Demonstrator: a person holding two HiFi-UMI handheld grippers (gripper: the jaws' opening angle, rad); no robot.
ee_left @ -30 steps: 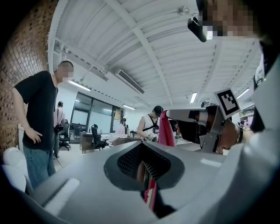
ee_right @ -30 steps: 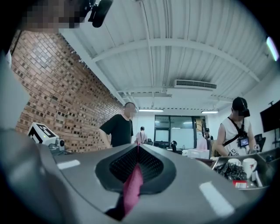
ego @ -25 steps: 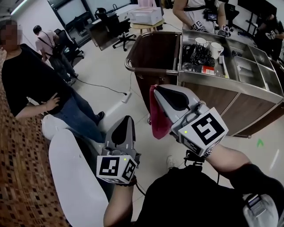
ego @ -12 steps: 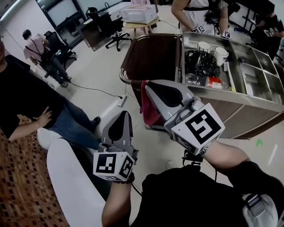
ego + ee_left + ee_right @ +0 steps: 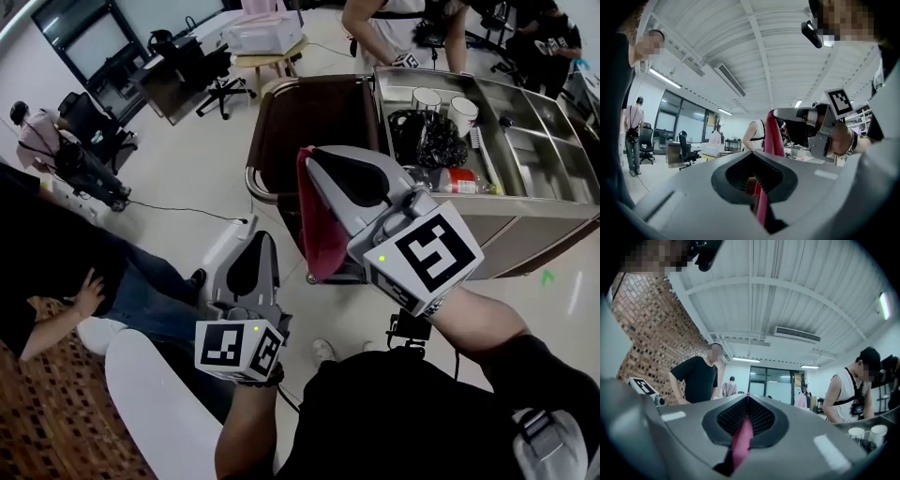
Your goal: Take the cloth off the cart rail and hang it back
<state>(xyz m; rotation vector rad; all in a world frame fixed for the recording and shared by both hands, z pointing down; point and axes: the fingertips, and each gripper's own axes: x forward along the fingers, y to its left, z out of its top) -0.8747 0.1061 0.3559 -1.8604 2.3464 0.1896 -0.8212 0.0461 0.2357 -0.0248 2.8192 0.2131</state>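
Observation:
A red cloth (image 5: 321, 225) hangs from my right gripper (image 5: 307, 156), which is shut on the cloth's upper edge. It hangs in the air just in front of the brown cart (image 5: 314, 112) and right of its curved metal rail (image 5: 251, 180), without touching the rail. In the right gripper view the cloth (image 5: 740, 441) runs down between the closed jaws of the right gripper (image 5: 748, 395). My left gripper (image 5: 259, 240) is lower and to the left, shut and holding nothing. In the left gripper view the left gripper (image 5: 751, 153) points at the hanging cloth (image 5: 774, 136).
The cart's steel top tray (image 5: 530, 192) holds two white mugs (image 5: 427, 97), a black bag (image 5: 427, 139) and small items. A person in black (image 5: 56, 272) stands at left, another person (image 5: 394, 23) behind the cart. A white rounded object (image 5: 159, 403) is beside me. Office chairs (image 5: 202, 66) stand farther back.
My right gripper has carried the cloth up and closer to the cart's rail. The left gripper has kept its place below it, still shut.

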